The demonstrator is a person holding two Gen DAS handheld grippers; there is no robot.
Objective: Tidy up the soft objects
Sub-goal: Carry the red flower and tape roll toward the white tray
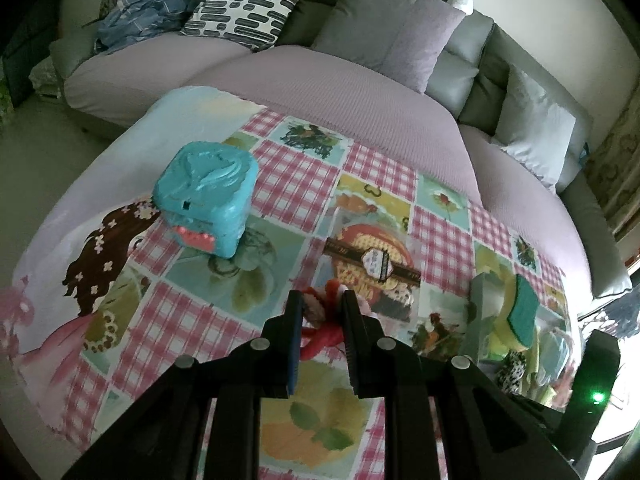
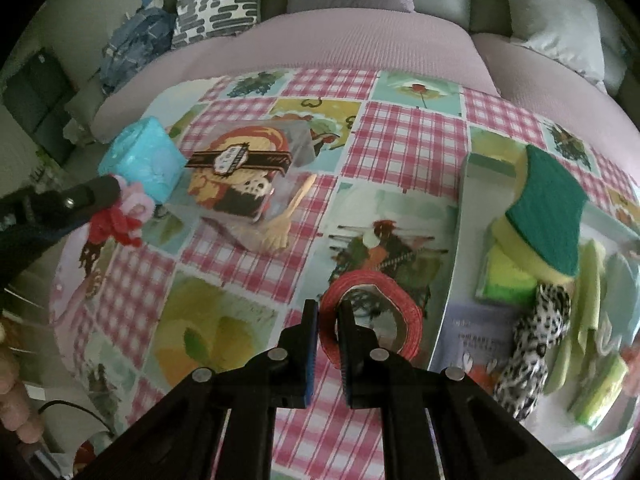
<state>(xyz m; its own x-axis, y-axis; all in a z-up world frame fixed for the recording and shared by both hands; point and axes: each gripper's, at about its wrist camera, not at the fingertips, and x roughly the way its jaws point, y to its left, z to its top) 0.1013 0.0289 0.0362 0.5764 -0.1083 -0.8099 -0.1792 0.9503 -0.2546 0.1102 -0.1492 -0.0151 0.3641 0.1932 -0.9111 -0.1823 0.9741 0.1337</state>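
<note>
My left gripper (image 1: pixel 321 300) is shut on a red and pink soft toy (image 1: pixel 320 320) just above the patterned tablecloth; the toy also shows in the right wrist view (image 2: pixel 120 216). My right gripper (image 2: pixel 328 312) is shut on the rim of a red ring-shaped band (image 2: pixel 372 316), near the pale tray (image 2: pixel 464 216). The tray (image 1: pixel 478 300) holds a green and yellow sponge (image 2: pixel 544 208), a black-and-white spotted cloth (image 2: pixel 532 344) and several yellow-green sponges (image 2: pixel 592 384).
A turquoise plastic box (image 1: pixel 208 196) stands on the cloth at the left. A clear package with a dark band (image 2: pixel 240 176) and a wooden fork (image 2: pixel 288 216) lie mid-table. A sofa with cushions (image 1: pixel 376 28) and blue cloth (image 1: pixel 144 8) lies behind.
</note>
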